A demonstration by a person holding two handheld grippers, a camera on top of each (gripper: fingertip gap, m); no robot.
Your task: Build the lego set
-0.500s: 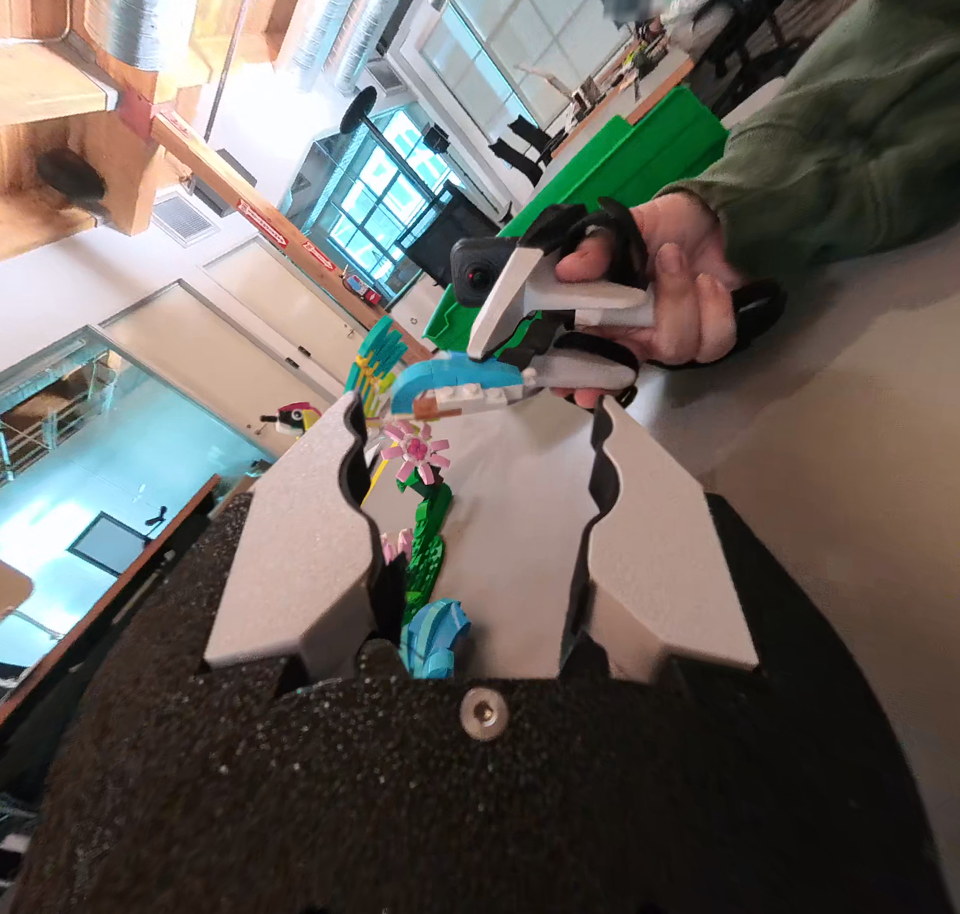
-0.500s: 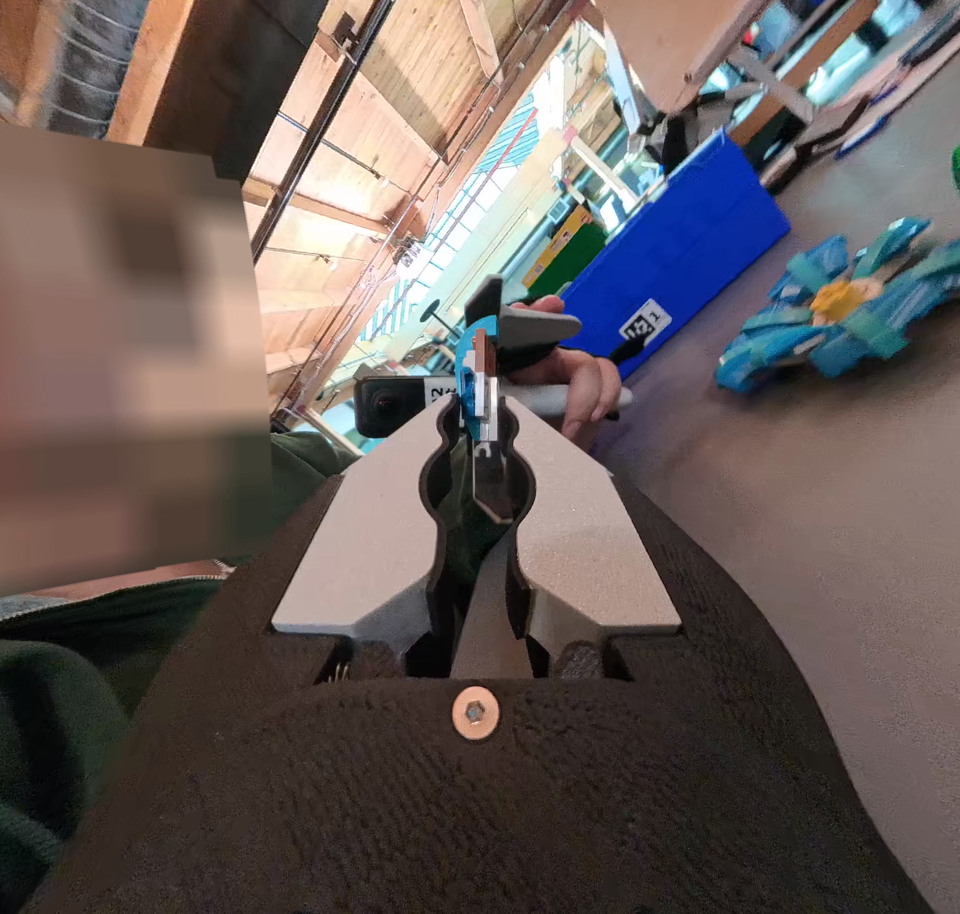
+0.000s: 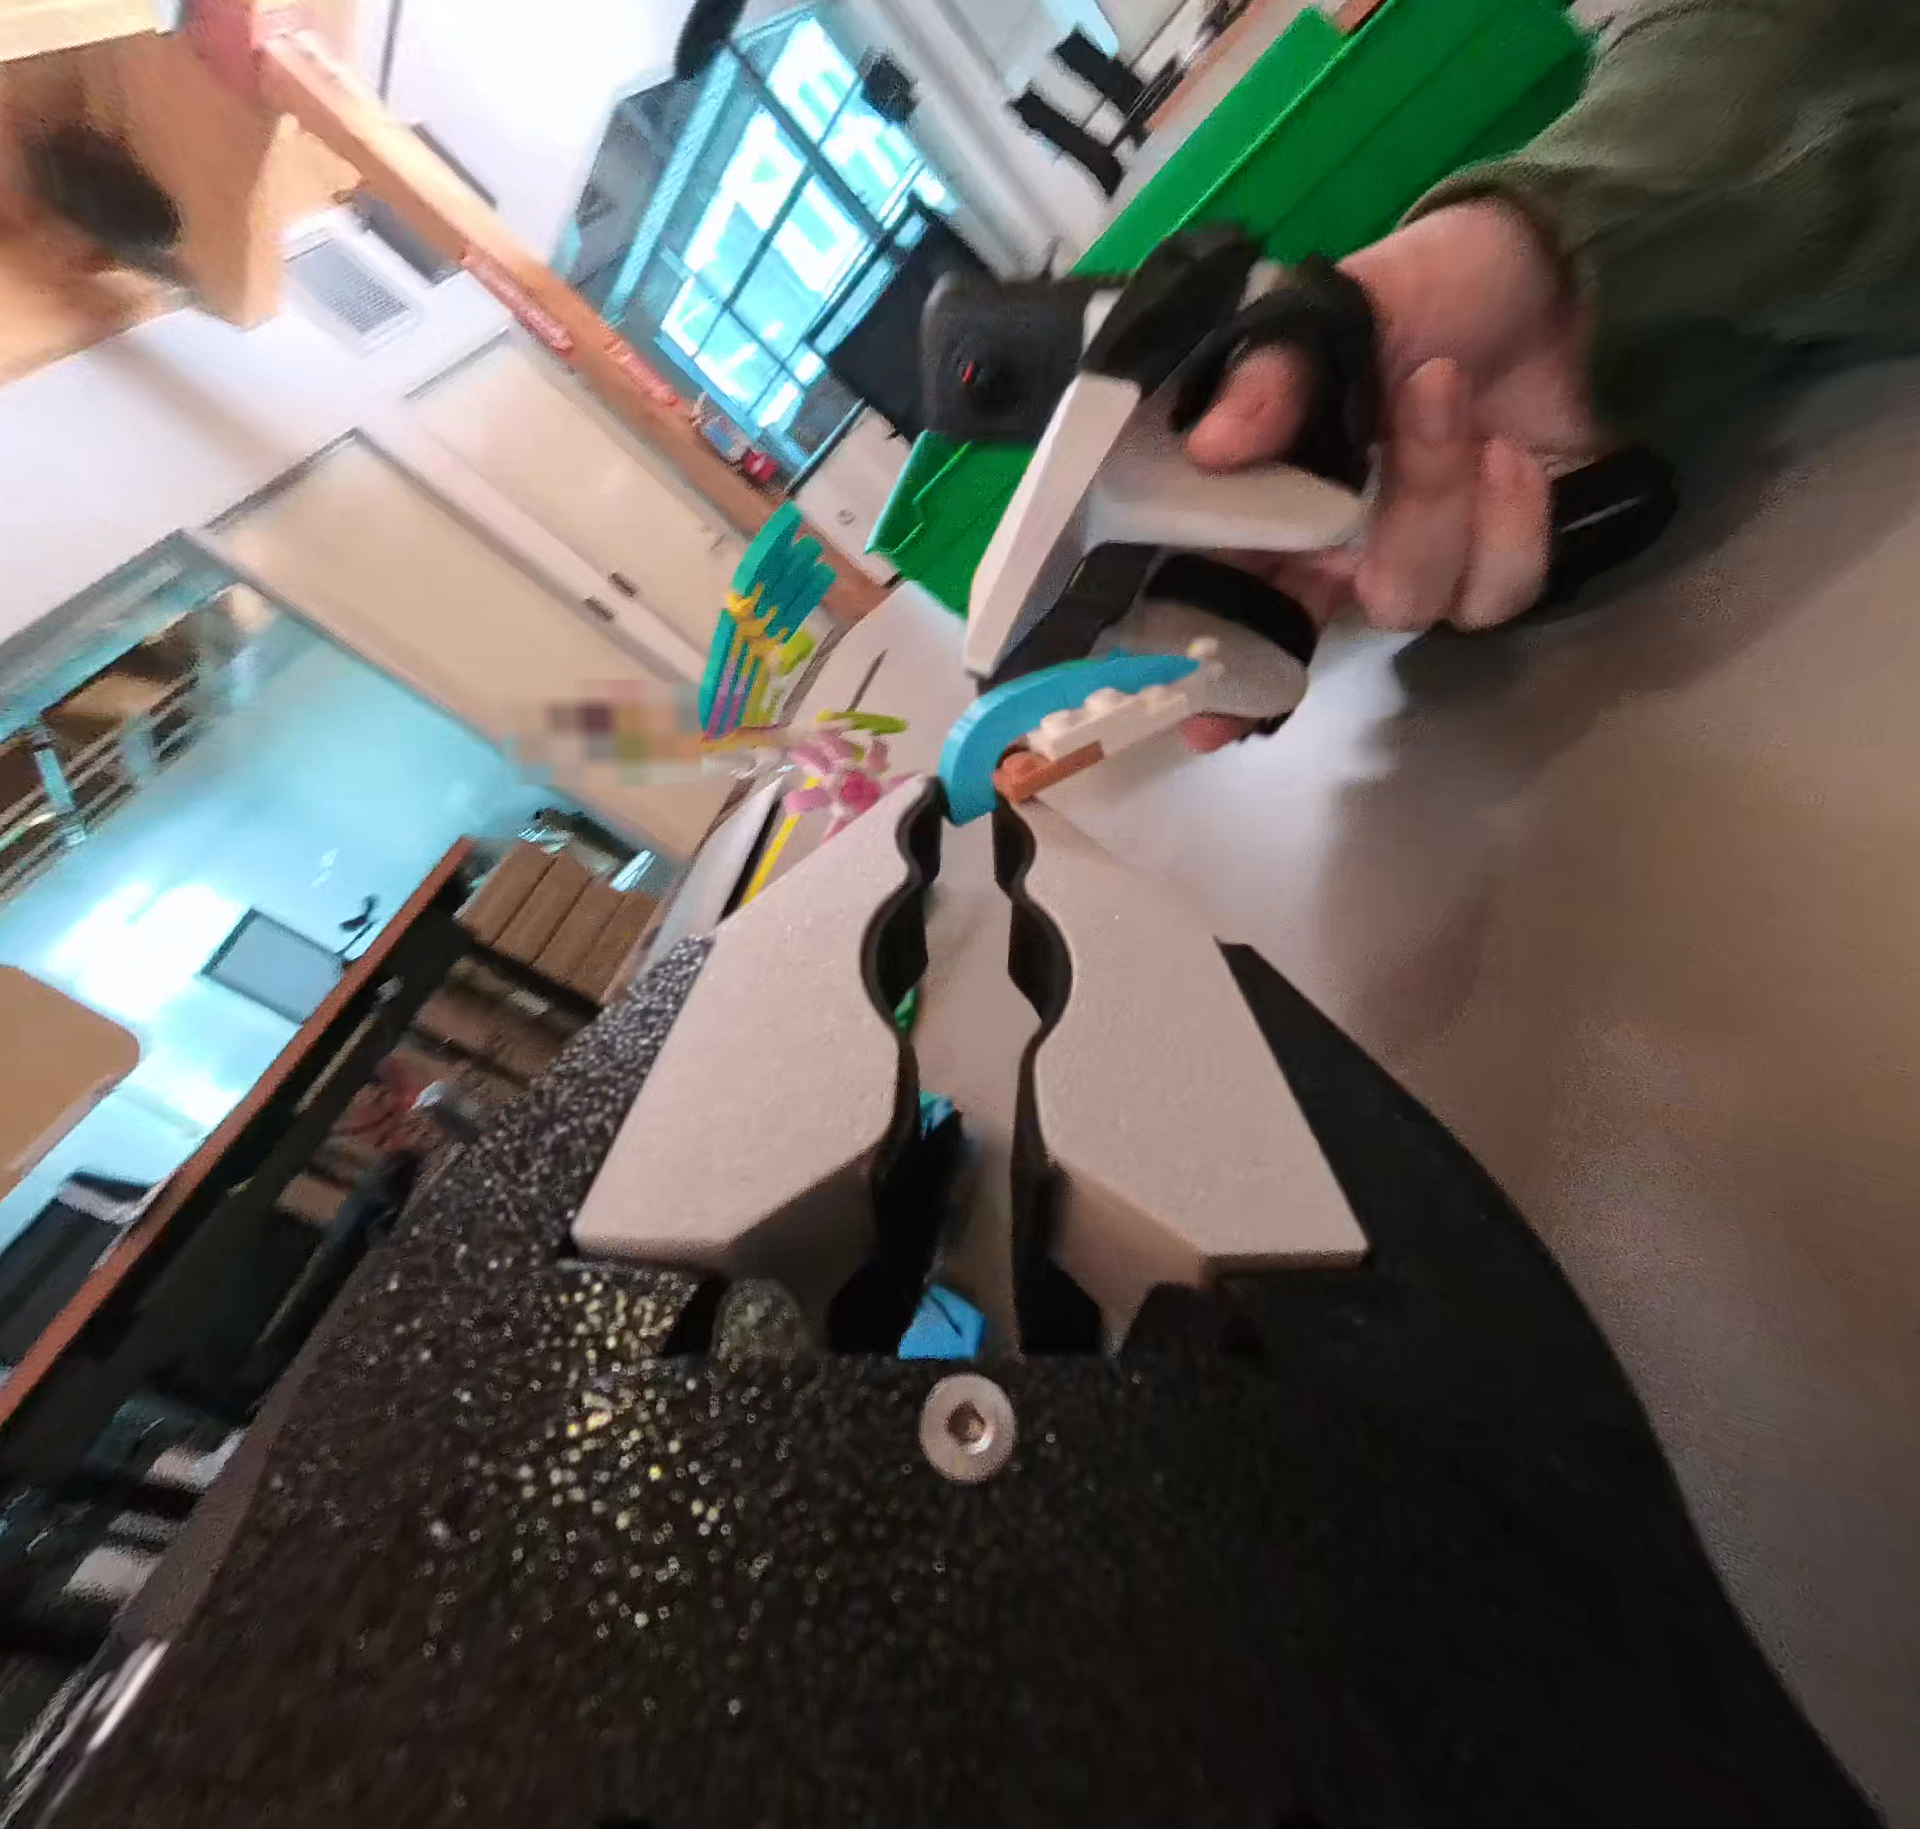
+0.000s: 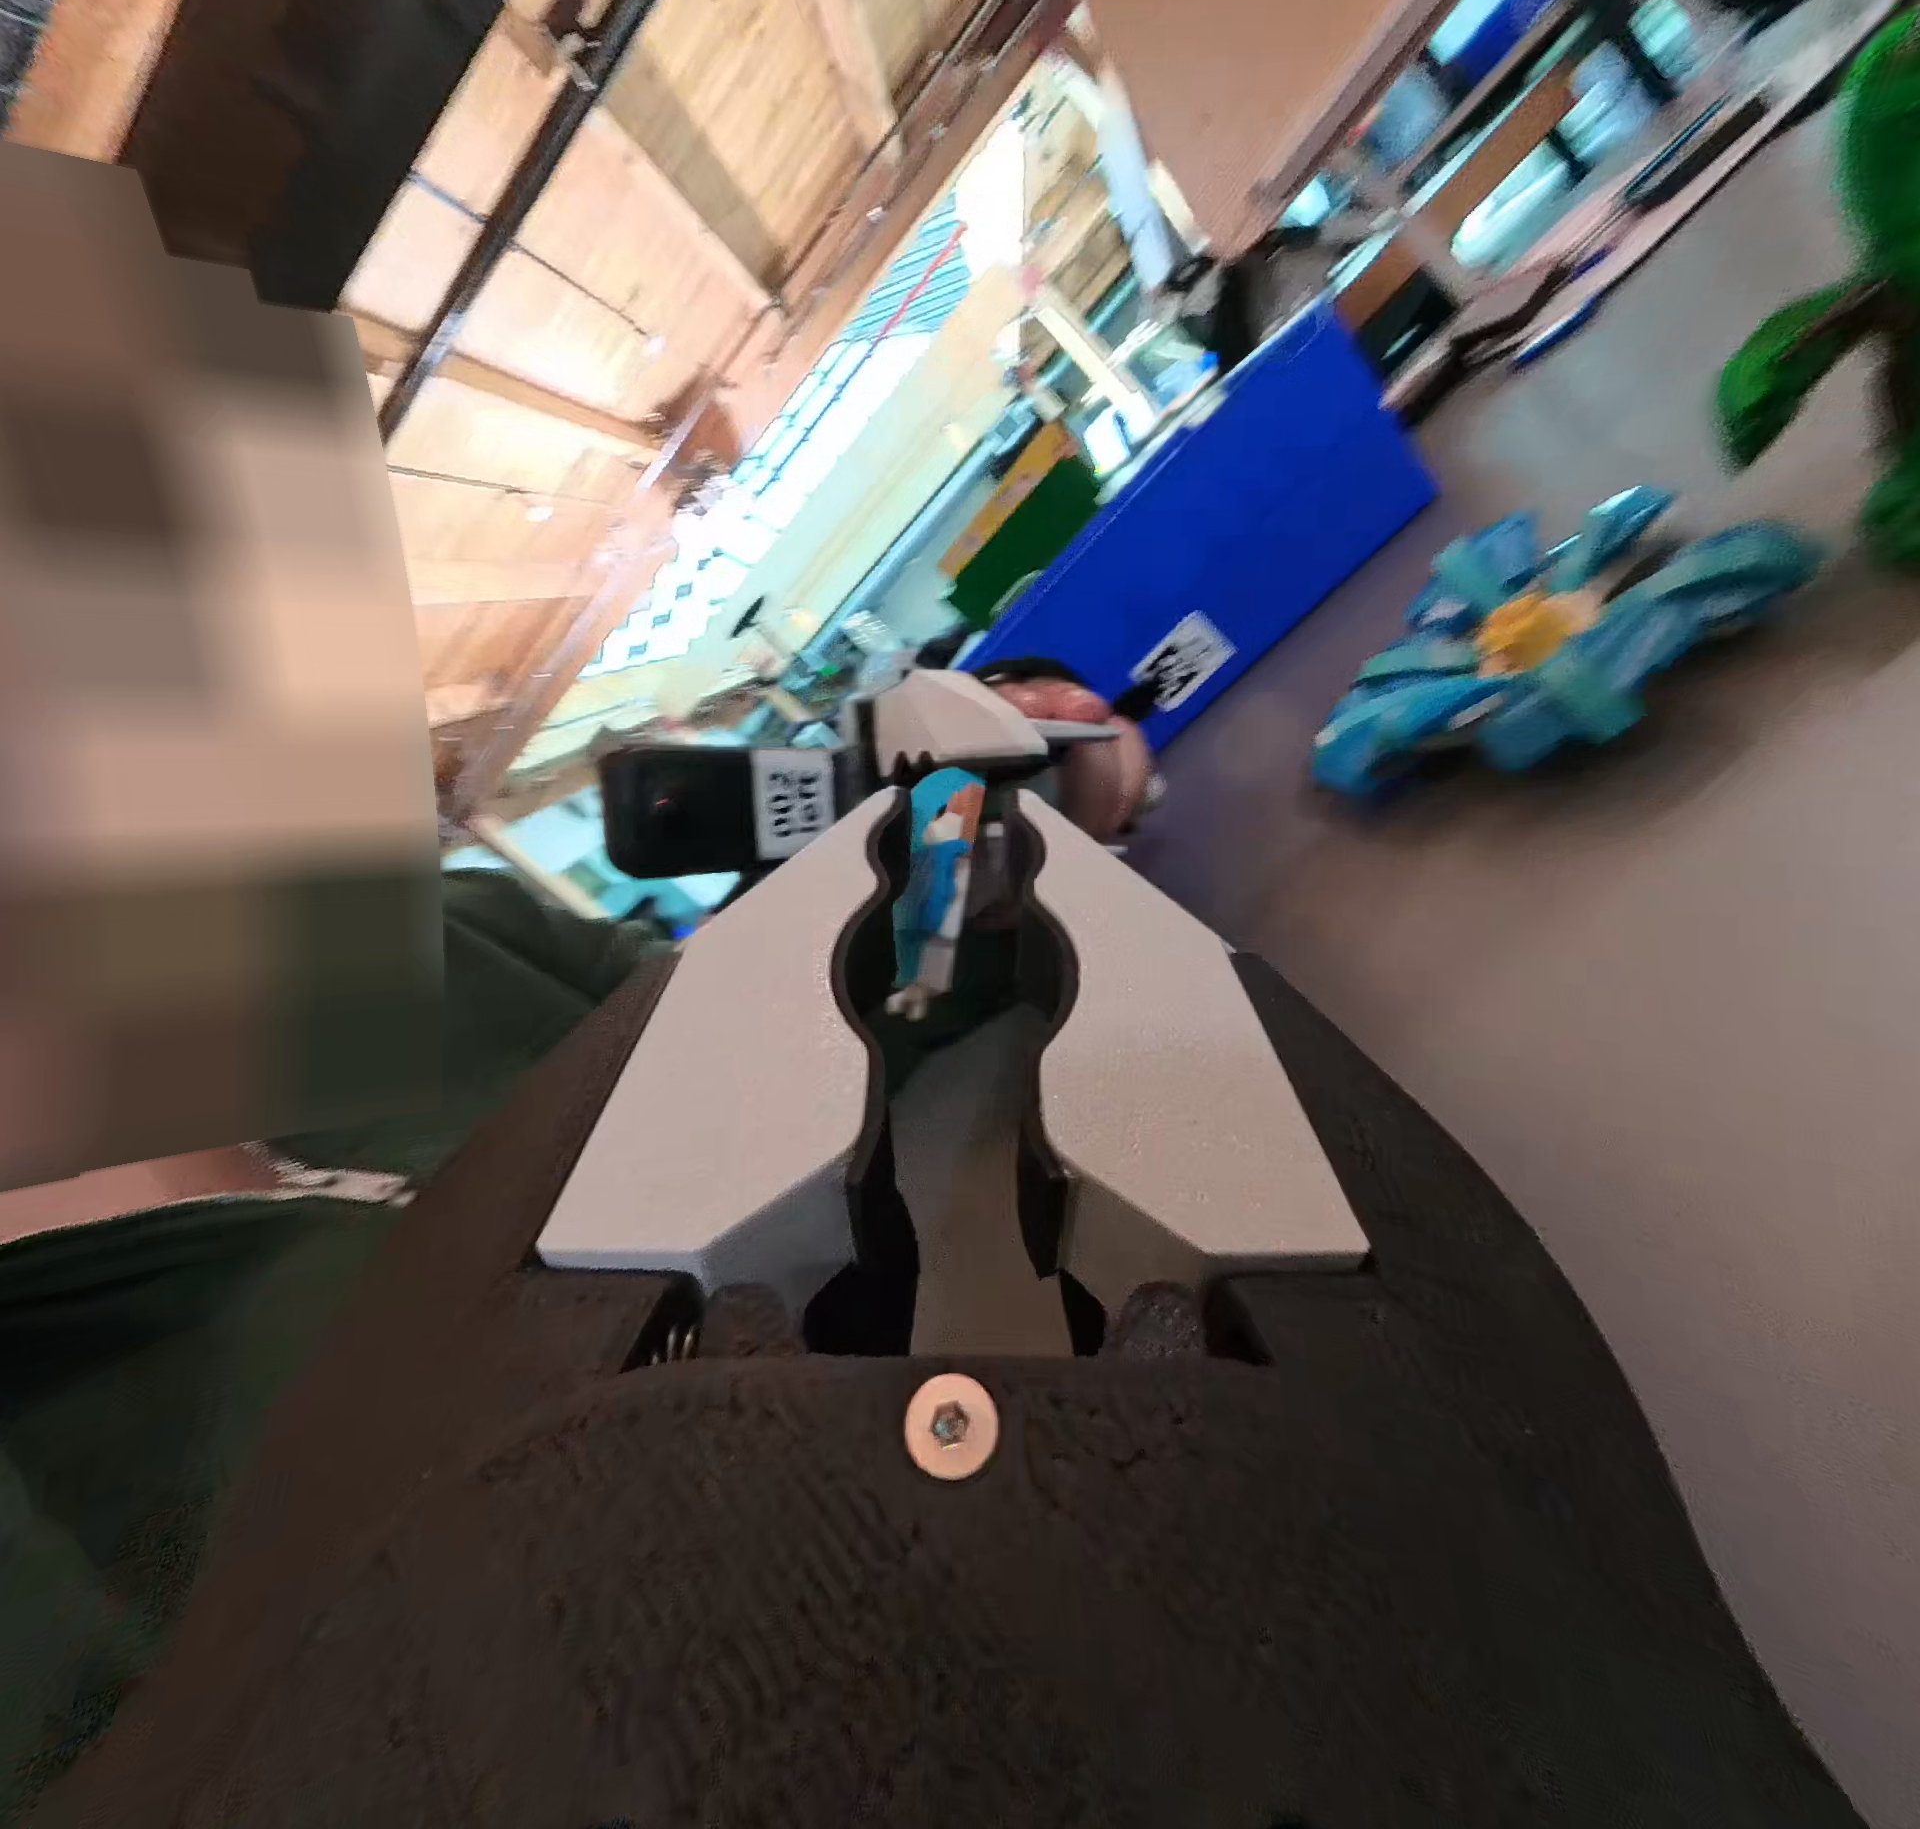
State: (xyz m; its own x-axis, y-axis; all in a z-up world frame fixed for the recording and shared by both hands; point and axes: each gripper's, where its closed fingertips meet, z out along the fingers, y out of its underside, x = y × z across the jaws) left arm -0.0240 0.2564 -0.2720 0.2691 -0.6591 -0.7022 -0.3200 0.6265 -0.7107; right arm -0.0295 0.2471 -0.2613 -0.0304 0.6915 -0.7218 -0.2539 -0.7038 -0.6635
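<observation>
Landmark: the small brick piece (image 3: 1081, 714), a blue curved part w/ white and brown plates, held up in the air above the grey tabletop (image 3: 1558, 1000).

Left gripper (image 3: 961, 823): fingers drawn in to a narrow gap, tips right at the blue curved end of the brick piece. Looks like they pinch it, but the frame is blurred there, so can't tell if it's a real grip or only contact.

Right gripper (image 4: 956, 823): in its own view the brick piece (image 4: 935, 896) stands edge-on between the fingers near the tips. The gap looks wider than the piece, and contact w/ the pads is unclear, so can't say whether it has hold. In the left view the opposite end of the piece sits in this gripper, w/ a hand (image 3: 1455, 470) in a green sleeve (image 3: 1714, 179) gripping the handle just behind.

Around the brick piece:
- Just beyond it in the left view, a pink brick flower (image 3: 831, 777) and teal-yellow brick fronds (image 3: 764, 636).
- Farther back, a green bin (image 3: 1299, 148).
- In the right view, well off to its right on the table, a blue brick flower w/ yellow centre (image 4: 1558, 647); a blue bin (image 4: 1226, 543) behind it; blurred green foliage (image 4: 1860, 325) at the frame edge.
</observation>
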